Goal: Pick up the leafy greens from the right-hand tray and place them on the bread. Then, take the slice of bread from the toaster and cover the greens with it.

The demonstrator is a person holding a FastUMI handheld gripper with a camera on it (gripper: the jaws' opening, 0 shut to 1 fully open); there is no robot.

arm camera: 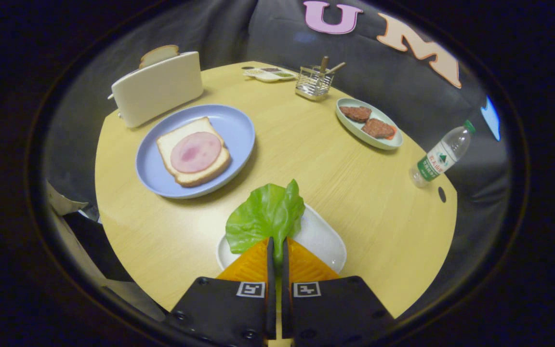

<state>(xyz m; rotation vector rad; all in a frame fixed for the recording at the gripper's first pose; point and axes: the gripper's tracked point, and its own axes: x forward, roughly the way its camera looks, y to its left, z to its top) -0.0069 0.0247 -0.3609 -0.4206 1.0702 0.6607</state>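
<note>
On the round wooden table (306, 159) there was a blue plate (239, 126) with a slice of bread (169, 144) on it, and a round pink slice of ham (195, 152) lay on the bread. Behind the plate stood a white toaster (157, 89) with another bread slice (159, 54) poking out of the top. Farther back a pale green tray (388, 143) held two brown meat patties (366, 120). A wire holder (313, 83) had sticks in it, and a small dish (270, 73) sat beside it. A water bottle (441, 155) was off past the table's edge.

The gripper (277, 248) had its fingers nearly closed, pinching the lettuce leaf (263, 219). The leaf was bright green, wavy and standing up, right over the white tray (323, 238).
</note>
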